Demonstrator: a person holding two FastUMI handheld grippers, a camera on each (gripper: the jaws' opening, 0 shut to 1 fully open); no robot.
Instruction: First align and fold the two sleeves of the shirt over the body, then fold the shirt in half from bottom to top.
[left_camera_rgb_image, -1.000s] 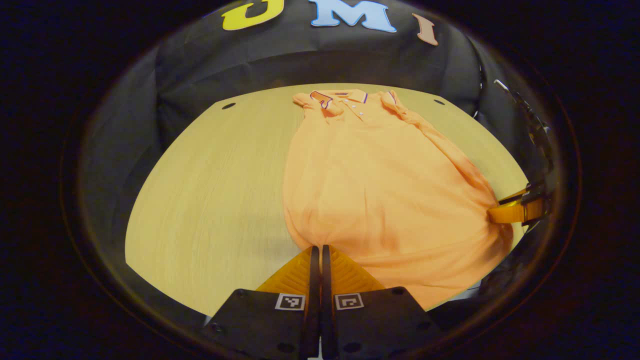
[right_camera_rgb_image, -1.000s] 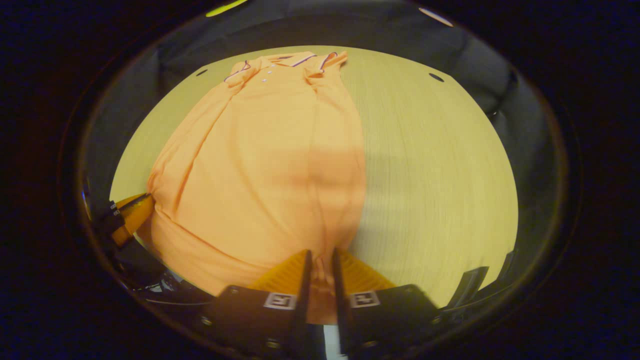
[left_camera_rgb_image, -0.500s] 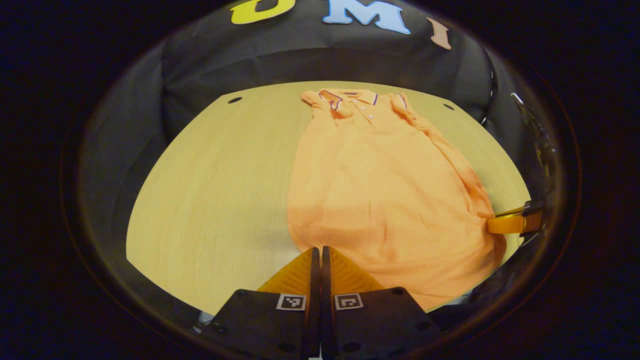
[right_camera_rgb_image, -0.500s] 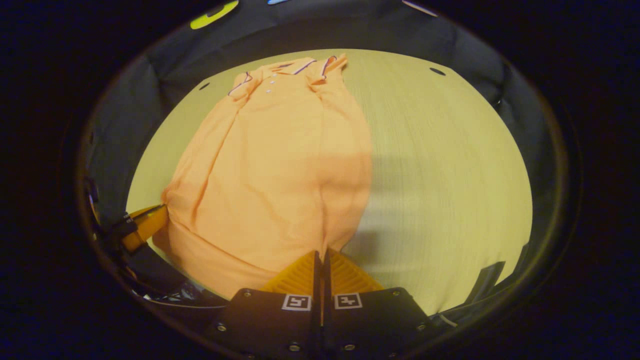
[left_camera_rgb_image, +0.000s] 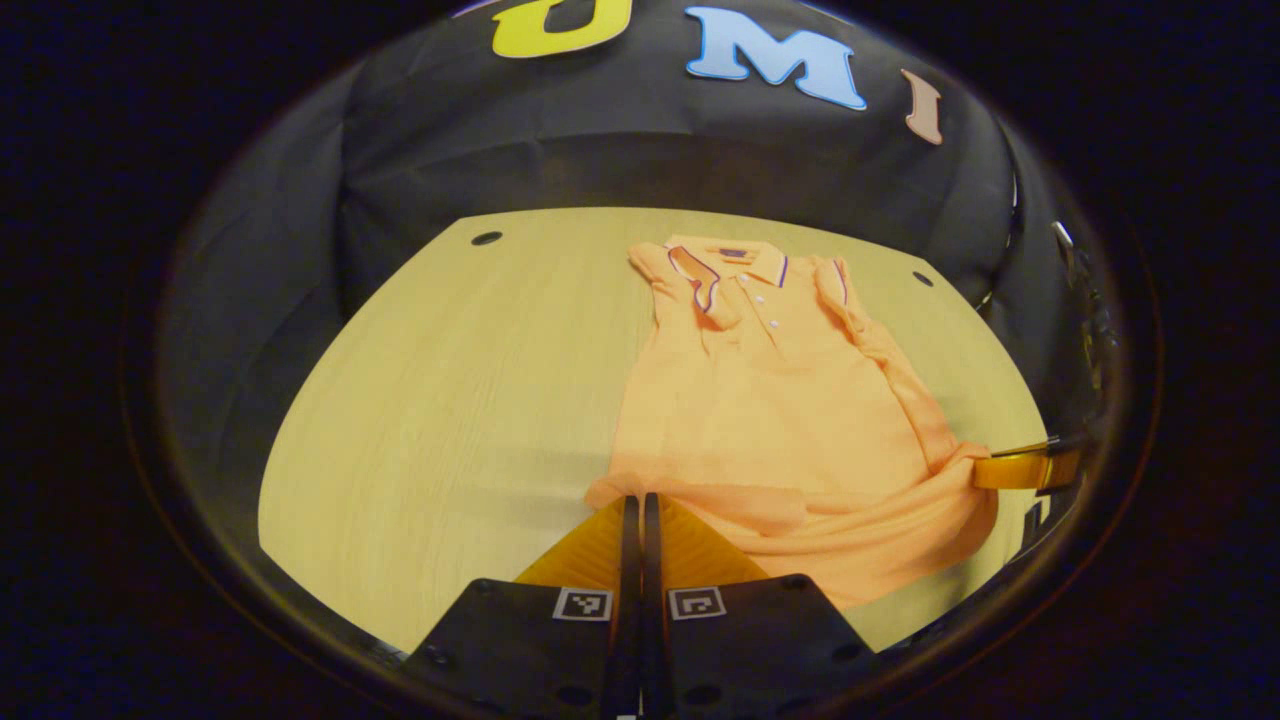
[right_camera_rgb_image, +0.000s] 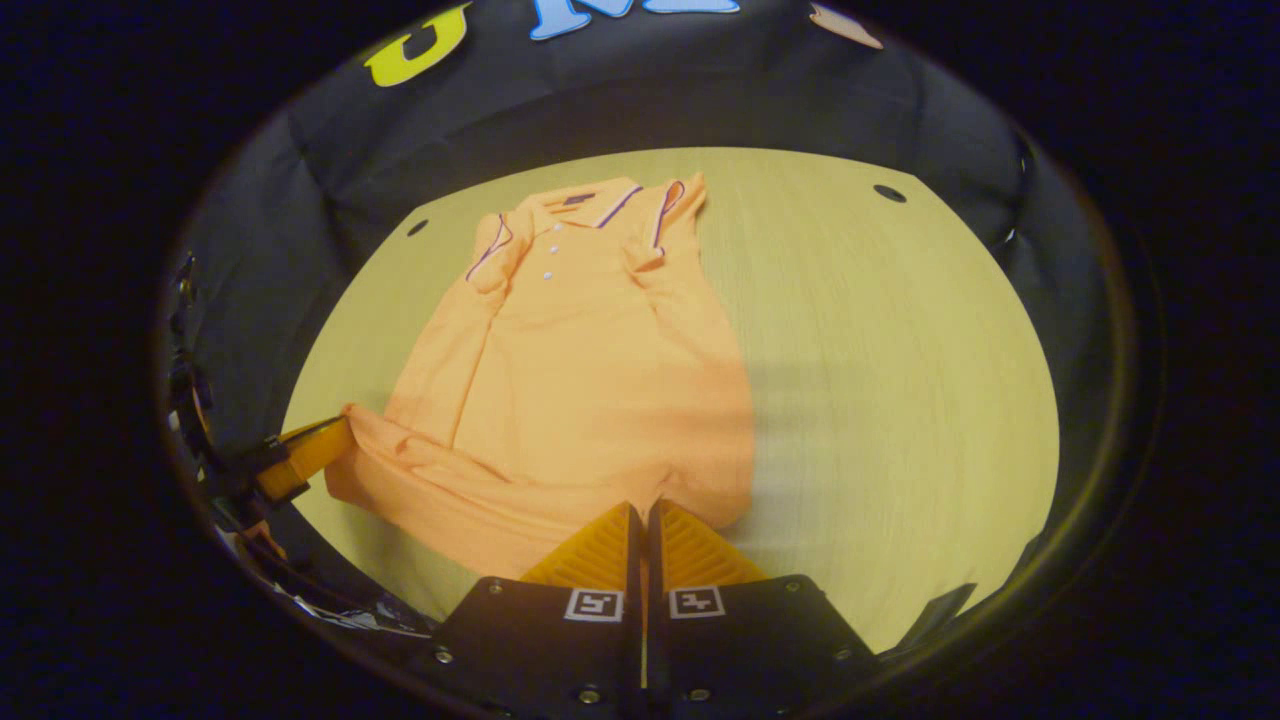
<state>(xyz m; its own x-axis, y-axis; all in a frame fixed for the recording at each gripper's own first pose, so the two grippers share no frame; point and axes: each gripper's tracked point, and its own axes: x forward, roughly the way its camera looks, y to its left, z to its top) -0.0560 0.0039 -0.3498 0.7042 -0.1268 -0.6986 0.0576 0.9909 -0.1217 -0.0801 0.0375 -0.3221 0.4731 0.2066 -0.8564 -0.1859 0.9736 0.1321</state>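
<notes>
Both claws pinch the hem — left claw (left_camera_rgb_image: 636, 500) and right claw (right_camera_rgb_image: 641, 508) each clamped on a bottom corner of the soft orange polo shirt (right_camera_rgb_image: 580, 370), lifted into rumpled folds. Its collar end lies flat on the pale wood-grain bench (right_camera_rgb_image: 900, 380).

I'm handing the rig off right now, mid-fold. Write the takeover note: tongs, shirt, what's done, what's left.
Left tongs: shut on the shirt's bottom hem at one corner.
Right tongs: shut on the hem at the other corner.
Orange polo shirt: lies face up on the wooden table, collar at the far end, both sleeves already folded in over the body. The hem is raised off the table between the two tongs.
Done: sleeve folds; both hem corners gripped.
Left: carry the hem forward to the collar, lay it down evenly, then release both tongs.
</notes>
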